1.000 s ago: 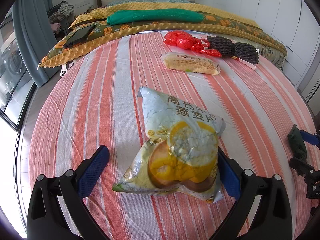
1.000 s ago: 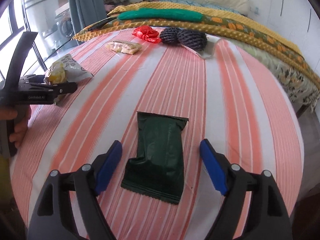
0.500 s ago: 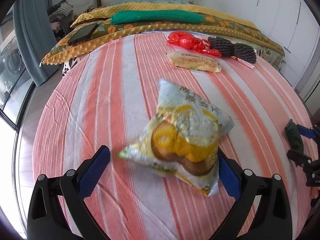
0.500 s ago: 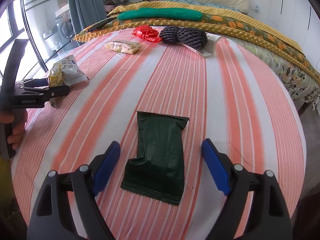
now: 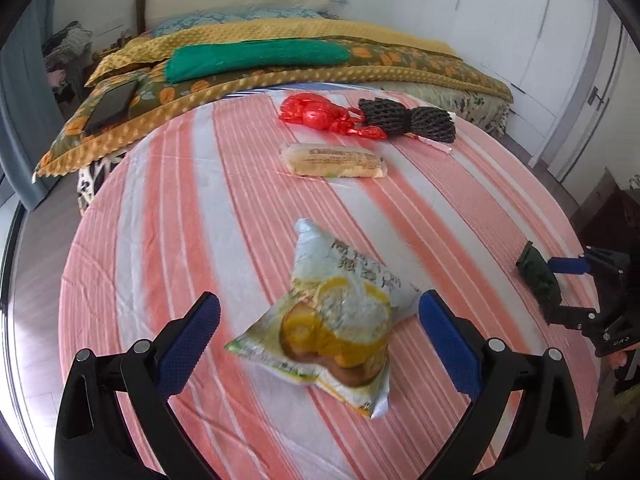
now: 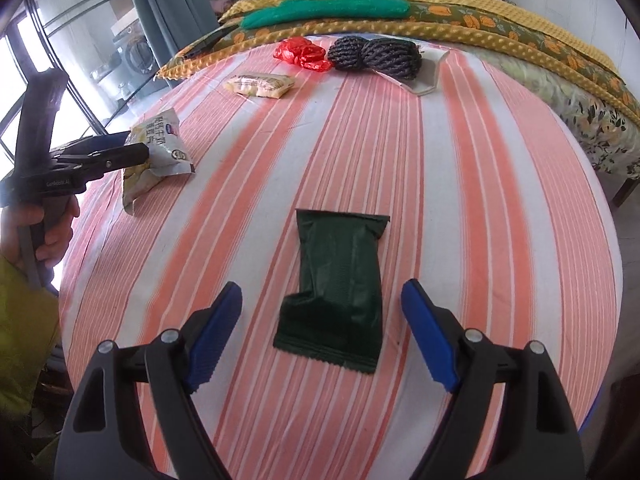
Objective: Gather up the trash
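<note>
Trash on the striped bed: dark green wrapper [image 6: 338,286] lies flat between the right gripper [image 6: 322,332] fingers, spread and clear of it. Looks light, crinkly, slippery; best pinched across its middle. Left gripper [image 5: 320,338] fingers also spread around the oat bag [image 5: 340,320]

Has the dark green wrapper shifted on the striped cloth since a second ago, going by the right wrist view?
No. The dark green wrapper lies on the same stripes of the striped cloth, flat between the open right gripper fingers.
</note>
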Demonstrator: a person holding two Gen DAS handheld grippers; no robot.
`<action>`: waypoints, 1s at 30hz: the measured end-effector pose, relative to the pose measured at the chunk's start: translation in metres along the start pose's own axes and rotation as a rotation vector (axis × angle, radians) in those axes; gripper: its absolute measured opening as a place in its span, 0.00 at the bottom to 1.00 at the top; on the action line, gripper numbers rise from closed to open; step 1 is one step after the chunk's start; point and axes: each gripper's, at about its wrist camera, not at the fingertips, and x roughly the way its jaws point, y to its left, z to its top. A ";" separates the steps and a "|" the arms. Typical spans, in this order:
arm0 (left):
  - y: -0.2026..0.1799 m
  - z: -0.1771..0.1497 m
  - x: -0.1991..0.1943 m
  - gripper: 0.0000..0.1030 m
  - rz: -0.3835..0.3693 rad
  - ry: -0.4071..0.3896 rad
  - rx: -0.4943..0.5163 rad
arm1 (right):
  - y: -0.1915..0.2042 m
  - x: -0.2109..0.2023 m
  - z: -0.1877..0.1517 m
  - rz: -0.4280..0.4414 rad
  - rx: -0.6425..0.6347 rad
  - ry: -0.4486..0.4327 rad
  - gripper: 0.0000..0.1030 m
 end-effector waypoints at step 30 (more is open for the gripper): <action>-0.165 -0.005 -0.019 0.44 -0.086 0.005 0.165 | -0.058 -0.081 -0.049 0.094 0.162 -0.121 0.35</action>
